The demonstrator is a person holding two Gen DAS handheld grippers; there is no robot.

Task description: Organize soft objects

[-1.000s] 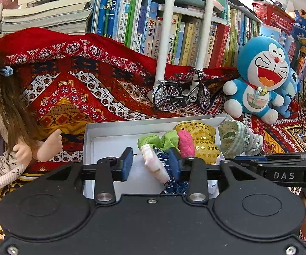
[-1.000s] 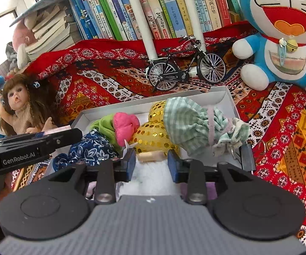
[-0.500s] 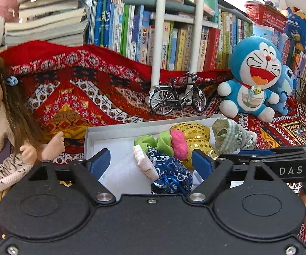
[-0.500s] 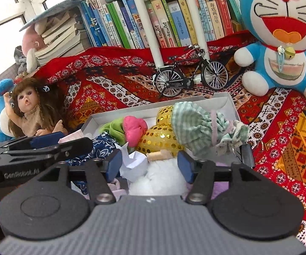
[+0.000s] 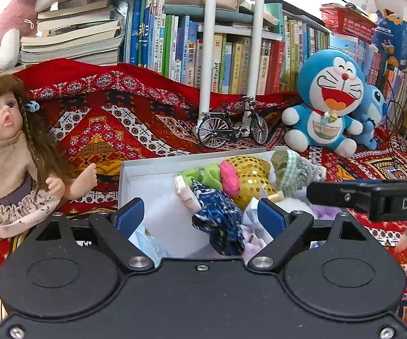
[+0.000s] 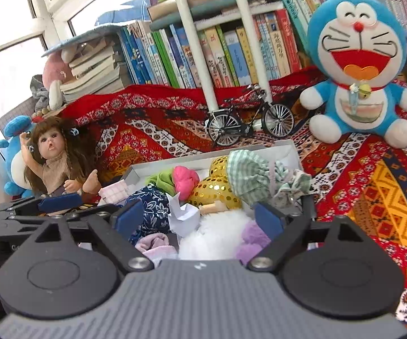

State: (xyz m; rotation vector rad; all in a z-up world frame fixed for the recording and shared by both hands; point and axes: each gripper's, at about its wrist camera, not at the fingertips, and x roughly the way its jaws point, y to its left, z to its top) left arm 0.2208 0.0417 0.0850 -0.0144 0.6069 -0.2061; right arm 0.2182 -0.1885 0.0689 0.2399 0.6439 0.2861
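Observation:
A white box (image 5: 124,175) on the patterned cloth holds several soft things: a blue floral cloth (image 5: 217,220), a green and pink bundle (image 5: 220,175), a gold sequin pouch (image 5: 251,175) and a green checked cloth (image 5: 288,169). My left gripper (image 5: 200,214) hangs over the box's near edge. Its jaws are opening, wide apart, and the pads touch nothing; the blue cloth lies loose below them. My right gripper (image 6: 197,217) is also opening, above a white fluffy thing (image 6: 214,237) and a purple one (image 6: 251,240), gripping neither. Each gripper shows in the other's view.
A doll (image 5: 8,141) sits left of the box and a blue cat plush (image 5: 327,107) sits back right. A model bicycle (image 5: 231,127) stands behind the box, in front of two white poles and a bookshelf. A red patterned cloth (image 6: 372,186) covers the surface.
Both grippers went from nearly shut to wide apart and drew back and up a little. The blue floral cloth and the white fluffy thing were let go and lie in the box.

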